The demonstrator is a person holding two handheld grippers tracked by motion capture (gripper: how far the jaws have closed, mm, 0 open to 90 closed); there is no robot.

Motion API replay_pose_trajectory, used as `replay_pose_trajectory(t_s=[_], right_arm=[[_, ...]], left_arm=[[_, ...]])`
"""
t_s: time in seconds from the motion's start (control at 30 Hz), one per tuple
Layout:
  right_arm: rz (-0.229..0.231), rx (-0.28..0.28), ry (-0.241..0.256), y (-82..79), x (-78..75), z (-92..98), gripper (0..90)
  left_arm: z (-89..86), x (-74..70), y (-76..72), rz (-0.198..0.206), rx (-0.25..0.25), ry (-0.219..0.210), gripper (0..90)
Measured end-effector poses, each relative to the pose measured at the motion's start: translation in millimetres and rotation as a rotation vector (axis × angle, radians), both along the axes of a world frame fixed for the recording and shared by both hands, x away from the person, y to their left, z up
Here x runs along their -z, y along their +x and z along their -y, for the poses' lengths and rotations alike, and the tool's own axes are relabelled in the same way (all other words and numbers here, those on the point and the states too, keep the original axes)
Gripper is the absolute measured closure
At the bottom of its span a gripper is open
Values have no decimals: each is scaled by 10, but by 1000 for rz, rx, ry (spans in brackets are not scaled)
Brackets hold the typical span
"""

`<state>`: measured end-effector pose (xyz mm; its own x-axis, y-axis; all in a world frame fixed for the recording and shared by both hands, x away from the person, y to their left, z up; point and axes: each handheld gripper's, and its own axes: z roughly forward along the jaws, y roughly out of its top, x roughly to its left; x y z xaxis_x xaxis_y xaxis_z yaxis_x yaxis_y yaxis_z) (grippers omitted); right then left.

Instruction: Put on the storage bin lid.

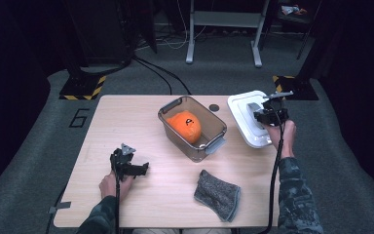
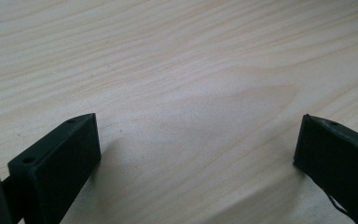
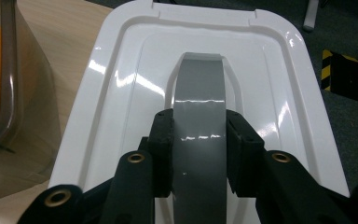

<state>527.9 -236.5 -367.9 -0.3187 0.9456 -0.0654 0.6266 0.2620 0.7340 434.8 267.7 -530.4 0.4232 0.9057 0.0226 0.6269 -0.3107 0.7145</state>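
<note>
So the wooden table (image 1: pixel 126 126) takes up most of the high view, and left of the right gripper (image 1: pixel 268 115) sits the clear bin (image 1: pixel 195 141) with an orange ball (image 1: pixel 185 126) in it. That gripper is over the white lid (image 1: pixel 246 105) at the table's right edge. The right gripper view gives what the high view can't: the jaws are clamped on the lid's grey handle (image 3: pixel 199 116), one on each side, with the bin wall just off to the left. The left gripper (image 1: pixel 132 169) sits well apart, near the person, and its own view has the jaws spread wide over bare wood. A grey cloth (image 1: pixel 217 194) lies to its right, and a small dark disc (image 1: pixel 215 107) lies between bin and lid.
</note>
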Motion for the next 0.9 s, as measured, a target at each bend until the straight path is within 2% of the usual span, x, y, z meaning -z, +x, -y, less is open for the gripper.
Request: replay_pose_trajectory(t_s=[0.27, 0.47, 0.9], right_arm=[[23, -25, 6, -20, -193, -75, 669], [35, -65, 22, -54, -308, -157, 668], [26, -175, 32, -89, -408, -531, 668]], left_arm=[[1, 0, -1, 1, -1, 0, 1], [0, 0, 0, 0, 0, 0, 1], [-1, 0, 0, 0, 1, 1, 1]])
